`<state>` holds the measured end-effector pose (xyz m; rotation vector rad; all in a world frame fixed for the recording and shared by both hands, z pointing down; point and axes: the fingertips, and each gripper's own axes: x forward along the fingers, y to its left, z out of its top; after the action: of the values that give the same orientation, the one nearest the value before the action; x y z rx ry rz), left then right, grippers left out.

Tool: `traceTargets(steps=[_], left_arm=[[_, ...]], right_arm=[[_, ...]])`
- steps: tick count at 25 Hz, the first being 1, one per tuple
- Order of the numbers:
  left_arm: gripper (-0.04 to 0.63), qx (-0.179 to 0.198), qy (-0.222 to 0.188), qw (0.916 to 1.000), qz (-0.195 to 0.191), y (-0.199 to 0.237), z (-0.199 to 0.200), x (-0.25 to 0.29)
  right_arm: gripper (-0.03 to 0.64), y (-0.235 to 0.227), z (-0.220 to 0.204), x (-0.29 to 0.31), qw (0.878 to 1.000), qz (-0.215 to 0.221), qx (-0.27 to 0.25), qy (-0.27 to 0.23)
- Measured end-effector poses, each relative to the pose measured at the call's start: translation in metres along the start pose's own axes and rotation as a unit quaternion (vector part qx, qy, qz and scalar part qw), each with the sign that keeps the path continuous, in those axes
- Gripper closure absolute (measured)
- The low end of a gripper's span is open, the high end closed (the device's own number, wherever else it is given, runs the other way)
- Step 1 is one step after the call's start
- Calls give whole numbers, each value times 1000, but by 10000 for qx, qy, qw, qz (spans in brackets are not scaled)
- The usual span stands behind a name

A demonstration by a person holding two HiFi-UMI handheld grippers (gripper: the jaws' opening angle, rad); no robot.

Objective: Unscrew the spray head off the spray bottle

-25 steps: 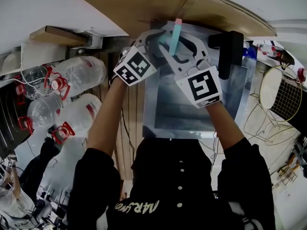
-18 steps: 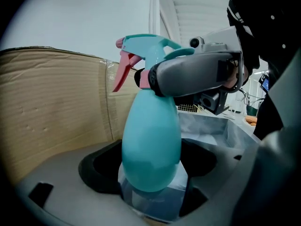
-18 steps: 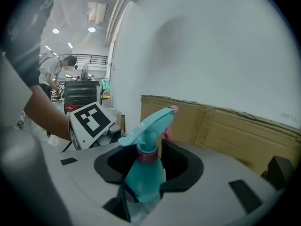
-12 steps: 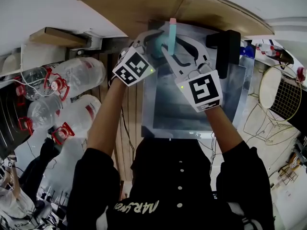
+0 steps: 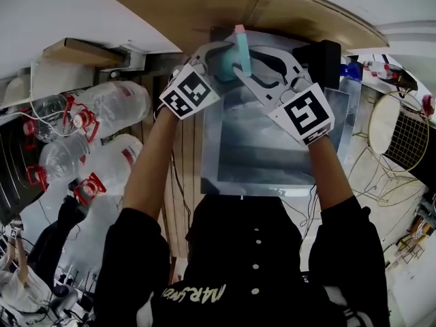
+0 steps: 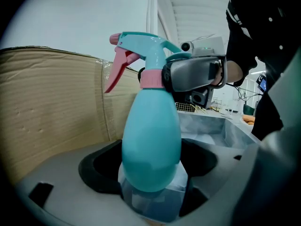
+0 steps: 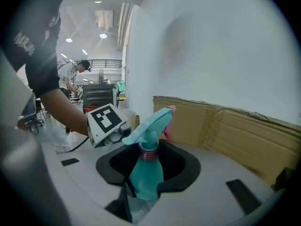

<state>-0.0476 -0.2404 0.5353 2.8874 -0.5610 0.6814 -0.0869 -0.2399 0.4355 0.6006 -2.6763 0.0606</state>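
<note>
We see the spray bottle (image 6: 151,145) held upright above the grey tray (image 5: 272,148), near the cardboard sheet (image 5: 204,5) — the left gripper (image 5: 219,58) has its jaws clamped on the teal body low down, and the right gripper (image 5: 251,63) grips the spray head (image 6: 146,48) at its pink collar (image 6: 151,78) — head not yet off.

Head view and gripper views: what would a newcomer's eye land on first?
The teal spray bottle with its pink trigger, held up before a cardboard sheet. The left gripper clamps its body; the right gripper bears on the pink collar. Big clear water jugs with red handles crowd the head view's left.
</note>
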Motion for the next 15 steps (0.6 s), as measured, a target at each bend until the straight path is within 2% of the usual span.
traceTargets(steps=[3,5,8,12,15], left_arm=[[202,-29,0,10000,10,0,1,-1],[202,-29,10,10000,17,0,1,-1],[202,-21,33,10000,26,0,1,-1],[202,-36,38,10000,66,-1,1,-1],[202,-51,53,9999,101,-1,0,-1]], right_arm=[[454,-1,0,-1,10000,-88,5,0],[374,-3,-3,-7,9993,-296,245,29],[330,-1,-7,-22,9944,-743,739,142],[330,6,7,-24,9784,-1546,1360,153],[330,-4,8,-15,9629,-2253,1457,291]])
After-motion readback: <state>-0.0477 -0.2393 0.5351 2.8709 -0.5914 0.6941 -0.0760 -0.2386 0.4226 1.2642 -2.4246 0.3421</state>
